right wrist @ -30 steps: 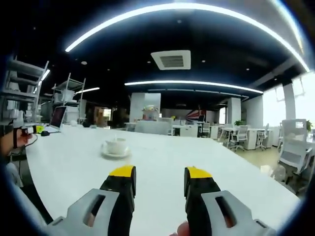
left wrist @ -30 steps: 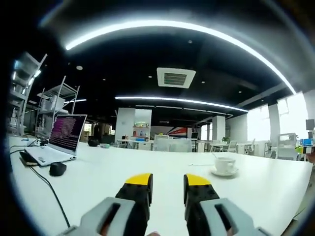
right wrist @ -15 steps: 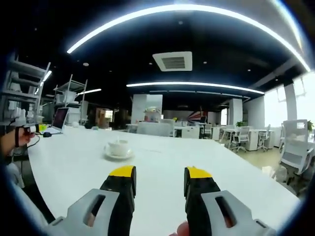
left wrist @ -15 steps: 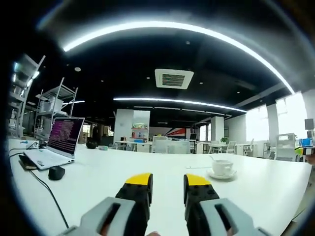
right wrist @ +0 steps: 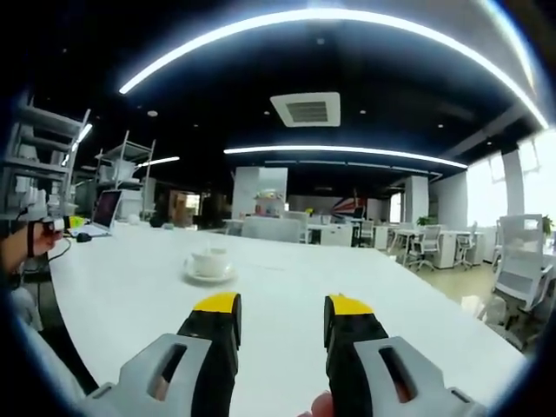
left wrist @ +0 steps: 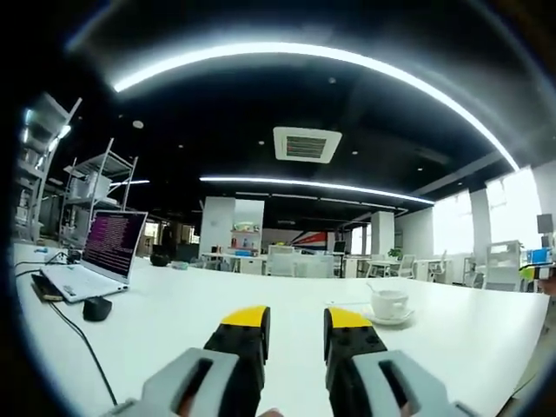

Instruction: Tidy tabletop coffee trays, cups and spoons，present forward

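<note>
1. Cup on saucer: white, glossy, likely ceramic; round, rigid, probably light, fragile, slippery. Spoon handle apparently rising from cup.
2. Location: white table, ahead-right in left gripper view; ahead-left in right gripper view.
3. Hold, judged: saucer rim for the set, or cup wall; handle not discernible.
4. Left gripper: narrow gap, empty, well short of cup.
5. Right gripper: moderately parted, empty.
6. Laptop, mouse: far-left.
</note>
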`<control>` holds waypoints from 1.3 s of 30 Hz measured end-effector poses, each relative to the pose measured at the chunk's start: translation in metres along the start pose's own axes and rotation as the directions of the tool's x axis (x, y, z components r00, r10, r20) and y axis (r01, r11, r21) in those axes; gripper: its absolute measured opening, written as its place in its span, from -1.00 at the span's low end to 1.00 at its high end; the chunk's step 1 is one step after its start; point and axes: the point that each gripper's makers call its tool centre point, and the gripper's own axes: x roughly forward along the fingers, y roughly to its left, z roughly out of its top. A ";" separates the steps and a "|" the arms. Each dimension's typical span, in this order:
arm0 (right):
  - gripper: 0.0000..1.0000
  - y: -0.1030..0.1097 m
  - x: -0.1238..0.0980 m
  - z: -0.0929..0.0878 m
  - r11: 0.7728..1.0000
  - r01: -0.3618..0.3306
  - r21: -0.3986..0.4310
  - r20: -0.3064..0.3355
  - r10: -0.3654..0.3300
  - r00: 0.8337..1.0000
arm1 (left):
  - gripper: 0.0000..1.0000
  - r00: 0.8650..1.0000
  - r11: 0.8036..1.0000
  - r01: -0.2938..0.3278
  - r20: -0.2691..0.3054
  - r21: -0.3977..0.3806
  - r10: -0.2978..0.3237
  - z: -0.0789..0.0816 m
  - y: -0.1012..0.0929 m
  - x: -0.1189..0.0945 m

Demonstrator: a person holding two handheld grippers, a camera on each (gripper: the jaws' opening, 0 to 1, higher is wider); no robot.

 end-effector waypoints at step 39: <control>-0.25 0.010 -0.001 0.006 1.000 -0.012 -0.010 0.016 0.012 1.000 | -0.47 0.999 0.999 0.034 -0.021 0.009 -0.033 -0.003 -0.012 0.004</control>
